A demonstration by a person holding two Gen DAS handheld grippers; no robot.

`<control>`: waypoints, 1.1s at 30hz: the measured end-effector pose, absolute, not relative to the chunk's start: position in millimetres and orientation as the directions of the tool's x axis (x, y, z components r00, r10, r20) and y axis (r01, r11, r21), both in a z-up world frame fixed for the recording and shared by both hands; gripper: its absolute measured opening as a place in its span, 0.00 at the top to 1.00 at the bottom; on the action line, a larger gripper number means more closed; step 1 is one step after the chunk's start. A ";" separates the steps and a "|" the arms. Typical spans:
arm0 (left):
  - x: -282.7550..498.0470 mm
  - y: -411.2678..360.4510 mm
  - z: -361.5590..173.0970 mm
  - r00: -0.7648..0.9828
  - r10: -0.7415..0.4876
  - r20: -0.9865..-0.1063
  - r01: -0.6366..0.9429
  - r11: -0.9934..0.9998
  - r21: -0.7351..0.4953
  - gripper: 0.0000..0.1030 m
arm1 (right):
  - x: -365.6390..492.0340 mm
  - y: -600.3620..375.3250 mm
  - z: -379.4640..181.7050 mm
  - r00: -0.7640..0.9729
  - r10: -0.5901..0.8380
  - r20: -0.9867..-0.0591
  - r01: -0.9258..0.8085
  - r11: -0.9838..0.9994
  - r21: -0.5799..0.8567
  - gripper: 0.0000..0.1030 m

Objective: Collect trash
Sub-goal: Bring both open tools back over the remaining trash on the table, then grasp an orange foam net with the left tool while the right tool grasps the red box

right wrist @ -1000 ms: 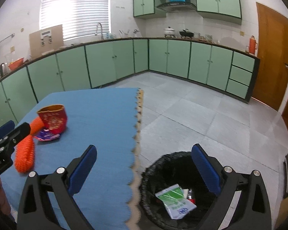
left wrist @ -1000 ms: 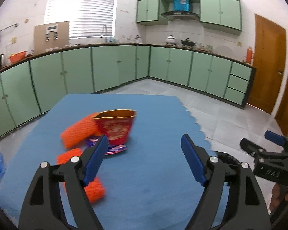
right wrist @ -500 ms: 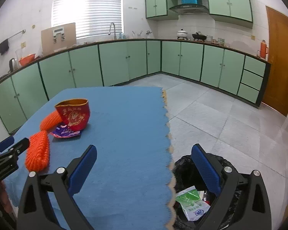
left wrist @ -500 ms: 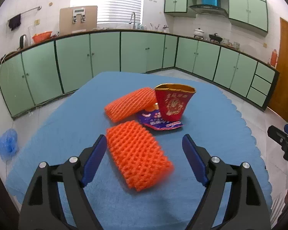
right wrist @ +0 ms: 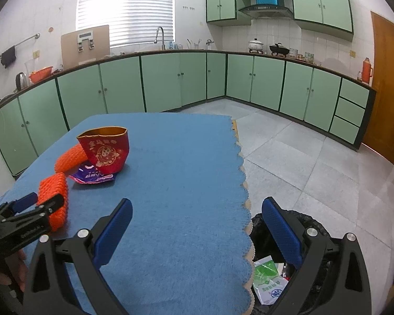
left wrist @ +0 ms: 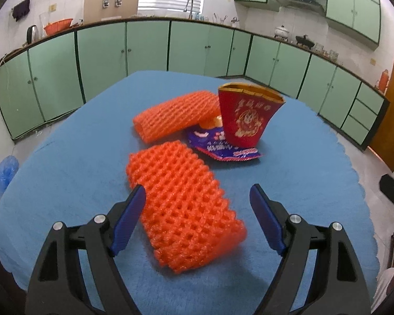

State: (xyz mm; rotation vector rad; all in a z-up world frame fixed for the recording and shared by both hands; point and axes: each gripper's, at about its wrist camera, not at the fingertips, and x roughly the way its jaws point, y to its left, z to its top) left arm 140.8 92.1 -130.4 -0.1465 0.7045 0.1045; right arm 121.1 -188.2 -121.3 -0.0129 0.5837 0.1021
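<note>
Two grippers: both are standing released, gripping nothing.
Left gripper: straddling the near orange foam net lying on the blue tablecloth.
Right gripper: hovering over the table edge, beside the black trash bin.
Farther back: second foam net, purple wrapper and red paper cup are sitting together.
</note>
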 end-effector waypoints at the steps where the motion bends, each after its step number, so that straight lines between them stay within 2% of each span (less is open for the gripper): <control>1: 141.9 92.3 -132.0 0.755 0.052 -0.654 -0.148 0.985 -0.093 0.23 | 121.5 -188.3 -122.1 0.828 0.093 -0.553 -0.100 0.995 0.018 0.06; 5: 145.2 92.5 -135.9 0.750 0.071 -0.658 -0.163 0.983 -0.081 0.25 | 123.8 -186.2 -124.5 0.822 0.105 -0.560 -0.111 0.994 0.024 0.06; 9: 146.9 92.9 -136.5 0.744 0.089 -0.662 -0.175 0.982 -0.066 0.34 | 125.6 -178.7 -124.1 0.820 0.123 -0.559 -0.136 0.991 0.019 0.06; 15: 145.6 98.6 -132.2 0.752 0.092 -0.653 -0.184 0.980 -0.074 0.60 | 128.3 -167.5 -120.1 0.823 0.148 -0.548 -0.168 0.986 0.014 0.06; 16: 145.5 98.8 -131.0 0.754 0.093 -0.650 -0.183 0.980 -0.072 0.67 | 129.9 -165.6 -119.1 0.823 0.154 -0.546 -0.174 0.985 0.016 0.06; 17: 145.1 99.0 -129.7 0.758 0.089 -0.647 -0.177 0.981 -0.073 0.79 | 131.1 -163.9 -118.5 0.824 0.159 -0.544 -0.178 0.984 0.018 0.06; 19: 145.8 97.0 -127.0 0.760 0.085 -0.644 -0.169 0.983 -0.070 0.85 | 134.2 -160.1 -117.4 0.824 0.171 -0.540 -0.187 0.982 0.026 0.06; 26: 146.5 99.0 -126.8 0.763 0.075 -0.642 -0.169 0.982 -0.086 0.90 | 146.5 -150.3 -114.0 0.819 0.209 -0.534 -0.205 0.976 0.068 0.06; 33: 140.4 111.0 -107.7 0.801 0.076 -0.593 -0.180 0.977 -0.117 0.90 | 156.2 -140.9 -107.3 0.816 0.249 -0.522 -0.237 0.967 0.092 0.07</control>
